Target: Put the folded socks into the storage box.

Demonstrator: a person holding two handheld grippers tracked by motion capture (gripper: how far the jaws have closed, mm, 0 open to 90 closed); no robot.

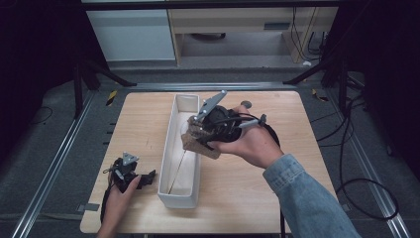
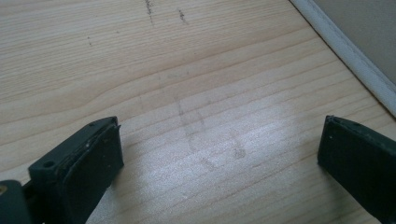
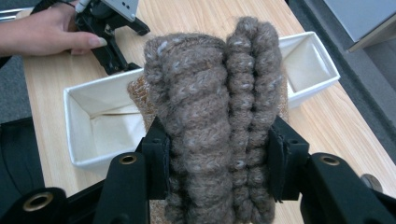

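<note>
A rolled bundle of brown-grey knitted wool (image 3: 215,107) stands between the black jaws of my right gripper (image 3: 217,161), which is shut on it; both pads press into its sides. From above, that right gripper (image 1: 200,130) holds the wool bundle (image 1: 198,141) over the right rim of a long white fabric bin (image 1: 177,163). My left gripper (image 1: 143,179) rests on the table (image 1: 143,119) left of the bin, its jaws open over bare wood, as the left gripper (image 2: 219,158) view shows. The white bin (image 3: 93,126) lies behind the wool.
A small round dark thing (image 1: 246,104) lies on the table beyond my right hand. Black cables (image 1: 366,148) trail on the floor to the right. The bin's white edge (image 2: 345,51) runs past the left gripper's upper right.
</note>
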